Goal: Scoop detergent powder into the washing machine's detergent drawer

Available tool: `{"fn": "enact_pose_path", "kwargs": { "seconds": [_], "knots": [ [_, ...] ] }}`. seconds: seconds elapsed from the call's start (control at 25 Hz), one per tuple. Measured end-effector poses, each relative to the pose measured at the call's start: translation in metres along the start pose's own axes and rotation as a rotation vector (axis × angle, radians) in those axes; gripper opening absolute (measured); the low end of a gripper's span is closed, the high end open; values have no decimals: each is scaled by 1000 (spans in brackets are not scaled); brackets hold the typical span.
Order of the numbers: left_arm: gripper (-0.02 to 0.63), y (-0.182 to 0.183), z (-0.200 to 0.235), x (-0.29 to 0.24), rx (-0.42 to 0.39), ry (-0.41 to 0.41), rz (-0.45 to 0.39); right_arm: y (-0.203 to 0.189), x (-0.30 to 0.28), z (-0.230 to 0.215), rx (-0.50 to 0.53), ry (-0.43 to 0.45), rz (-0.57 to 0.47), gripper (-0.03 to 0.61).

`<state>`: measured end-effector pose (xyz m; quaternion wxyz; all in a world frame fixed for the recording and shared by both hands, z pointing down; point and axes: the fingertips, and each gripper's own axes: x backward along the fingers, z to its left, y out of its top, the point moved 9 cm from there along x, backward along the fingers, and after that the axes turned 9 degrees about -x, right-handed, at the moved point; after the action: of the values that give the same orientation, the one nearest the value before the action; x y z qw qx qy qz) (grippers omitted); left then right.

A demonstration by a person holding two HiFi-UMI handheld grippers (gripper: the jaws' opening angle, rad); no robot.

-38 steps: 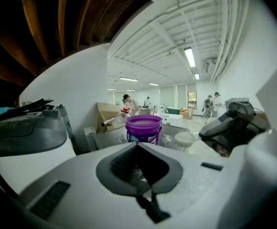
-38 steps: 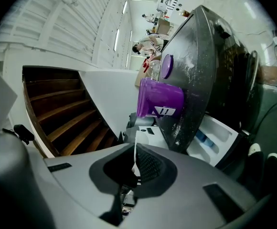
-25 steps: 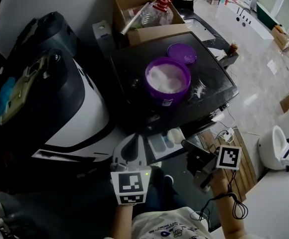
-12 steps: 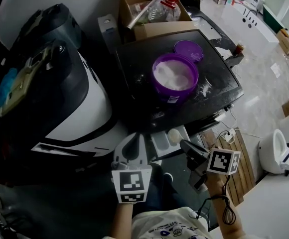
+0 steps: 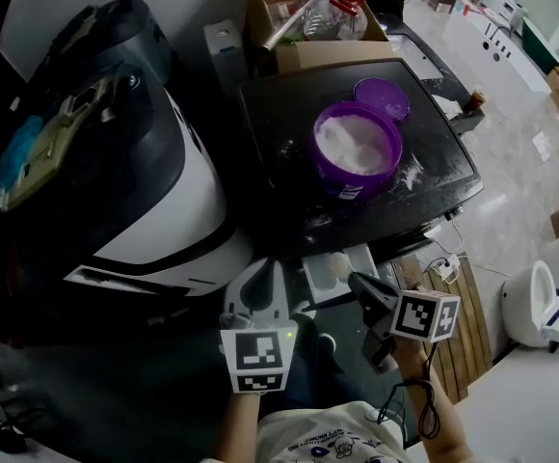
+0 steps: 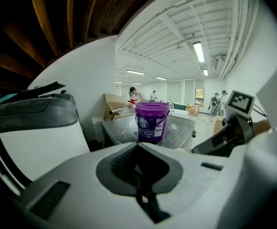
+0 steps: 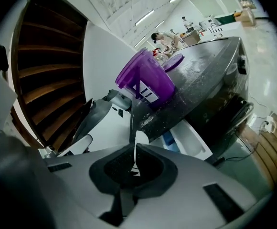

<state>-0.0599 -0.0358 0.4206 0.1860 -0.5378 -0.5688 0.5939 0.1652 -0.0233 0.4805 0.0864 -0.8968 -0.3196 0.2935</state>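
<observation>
A purple detergent bucket point(image 5: 357, 149) full of white powder stands open on the washing machine's black top point(image 5: 279, 128), with its lid point(image 5: 382, 96) behind it. The pale detergent drawer point(image 5: 318, 284) is pulled out below the front edge. My right gripper point(image 5: 355, 282) is shut on the handle of a white scoop point(image 5: 339, 263), whose bowl hangs over the drawer. In the right gripper view the scoop point(image 7: 138, 141) shows edge-on between the jaws, with the drawer point(image 7: 191, 140) beyond. My left gripper point(image 5: 262, 270) is shut and empty beside the drawer, pointing at the bucket point(image 6: 152, 120).
A white and black machine point(image 5: 164, 210) fills the left side. Behind the washer sits a cardboard box point(image 5: 299, 8) of bottles. Spilled powder point(image 5: 407, 174) marks the black top. A power strip and wooden slats point(image 5: 458, 292) lie on the floor at right.
The right gripper has turned slightly and drawn a little closer to me, with the scoop staying over the drawer. The left gripper has stayed put. The head view has shifted.
</observation>
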Motion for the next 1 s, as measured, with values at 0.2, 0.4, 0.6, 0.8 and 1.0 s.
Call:
{"fn": "enact_pose_path", "kwargs": {
  "seconds": [0.2,0.4,0.6,0.8,1.0],
  "knots": [
    [2,-7,2,-1,10,3,14,-4,-8,-1,16,-28,6,21],
    [2,-12,4,-1,19,2,28,-6,-16,0,97,-76,11,21],
    [2,-16,4,-2,27,0,36,-8,-22,2,191,-122,24,21],
    [2,-20,5,-3,34,0,40,-12,-28,6,313,-190,48,21],
    [2,-23,6,-2,41,-1,43,-18,-35,11,437,-250,88,21]
  ]
}}
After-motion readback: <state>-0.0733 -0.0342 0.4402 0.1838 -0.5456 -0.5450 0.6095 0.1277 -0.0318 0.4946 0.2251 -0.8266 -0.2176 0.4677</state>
